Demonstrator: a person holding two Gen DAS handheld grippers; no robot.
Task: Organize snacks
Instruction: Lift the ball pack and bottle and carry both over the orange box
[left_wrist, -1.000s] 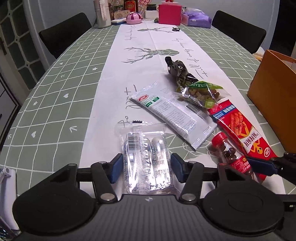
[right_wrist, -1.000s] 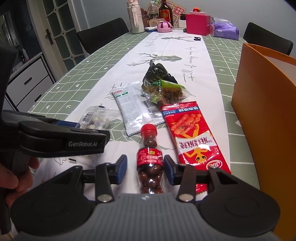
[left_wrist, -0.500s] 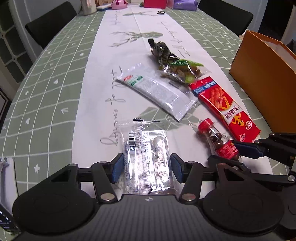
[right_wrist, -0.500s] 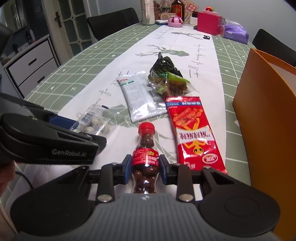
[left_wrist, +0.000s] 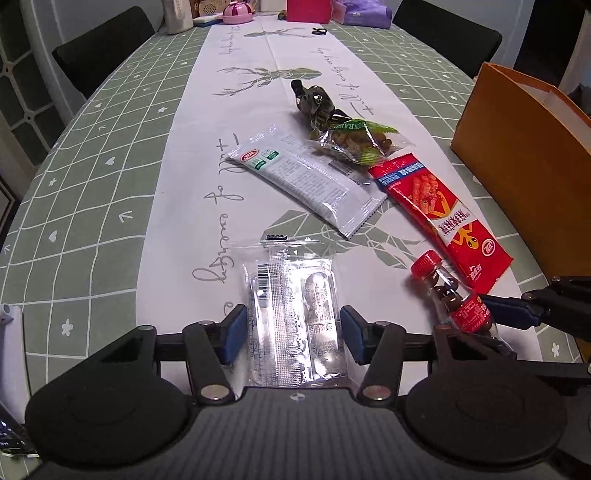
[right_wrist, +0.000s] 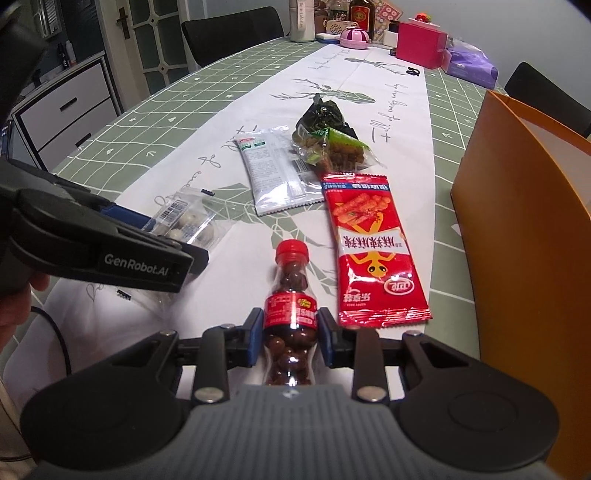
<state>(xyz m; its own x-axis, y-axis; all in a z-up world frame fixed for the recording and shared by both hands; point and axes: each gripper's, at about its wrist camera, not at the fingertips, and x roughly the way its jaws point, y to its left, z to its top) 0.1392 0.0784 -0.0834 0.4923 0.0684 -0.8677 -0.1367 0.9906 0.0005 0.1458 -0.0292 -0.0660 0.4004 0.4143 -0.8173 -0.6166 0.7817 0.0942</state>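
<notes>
A clear packet of pale round sweets (left_wrist: 291, 295) lies on the white runner between the blue pads of my left gripper (left_wrist: 293, 325). Its jaws are closing and stand just at the packet's edges without squeezing it. My right gripper (right_wrist: 290, 332) is shut on a small red-capped bottle of chocolate balls (right_wrist: 291, 280), pads pressing its red label. In the left wrist view that bottle (left_wrist: 448, 291) is at the right, cap tilted up. Ahead lie a red snack packet (right_wrist: 369, 243), a white packet (right_wrist: 273, 173), a green-topped bag (right_wrist: 332, 147) and a dark packet (right_wrist: 325, 112).
An open orange box (right_wrist: 517, 221) stands at the table's right edge, beside the red packet. Bottles, a pink box and a purple pack crowd the far end (right_wrist: 417, 38). Black chairs ring the table. A hand (right_wrist: 14, 310) holds the left gripper at the near left.
The right gripper's jaws closed onto the chocolate-ball bottle, which now sits gripped at its label. The left gripper stayed over the clear packet, its pads drawing slightly nearer.
</notes>
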